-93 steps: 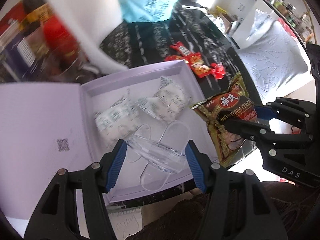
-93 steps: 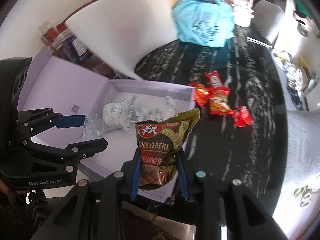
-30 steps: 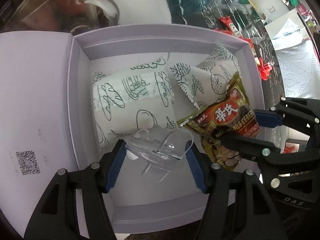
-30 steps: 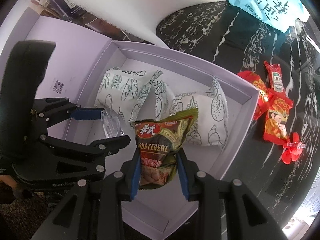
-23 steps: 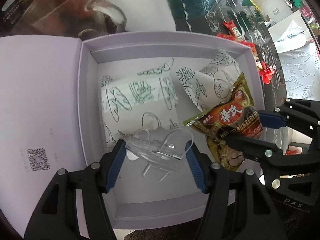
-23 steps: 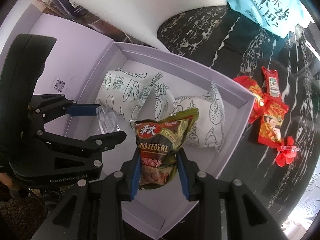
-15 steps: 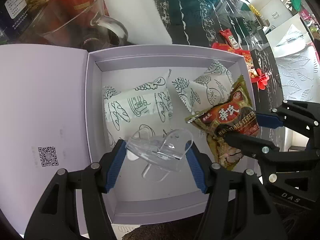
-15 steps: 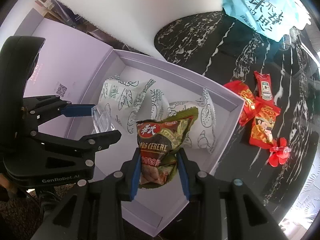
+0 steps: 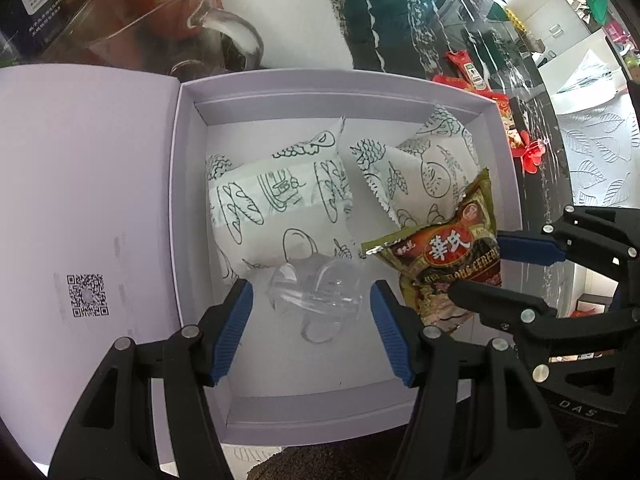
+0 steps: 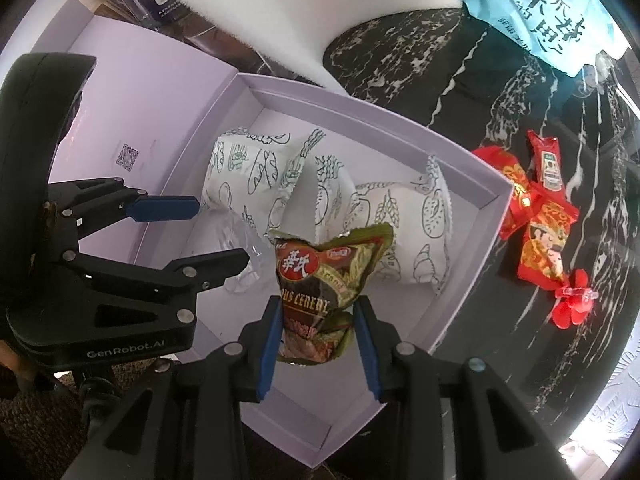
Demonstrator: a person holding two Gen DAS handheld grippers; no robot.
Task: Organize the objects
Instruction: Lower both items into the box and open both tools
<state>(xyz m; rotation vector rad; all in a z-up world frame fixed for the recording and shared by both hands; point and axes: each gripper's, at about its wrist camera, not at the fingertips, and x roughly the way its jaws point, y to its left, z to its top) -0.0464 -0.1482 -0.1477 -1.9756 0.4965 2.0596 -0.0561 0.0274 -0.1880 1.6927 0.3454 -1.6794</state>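
My left gripper (image 9: 312,320) points down into an open lilac box (image 9: 336,80). A clear plastic piece (image 9: 316,292) lies on the box floor between its blue pads, with a small gap on each side. In the right wrist view the clear plastic piece (image 10: 240,248) sits just past the left gripper (image 10: 220,232). My right gripper (image 10: 319,334) is shut on a green-brown cereal packet (image 10: 320,276), held upright over the box's right half. Two white printed packets (image 9: 280,200) (image 9: 424,176) lie at the back of the box.
The box's lid (image 9: 80,200) lies flat to the left. Red snack packets (image 10: 540,220) and a red flower clip (image 10: 572,300) lie on the black marbled table to the right. A blue bag (image 10: 552,12), a white foam sheet (image 10: 280,0) and a glass mug (image 9: 160,20) stand behind.
The clear piece, which spanned the left pads before, now looks smaller and lower, off the pads. The cereal packet stays in the right grip.
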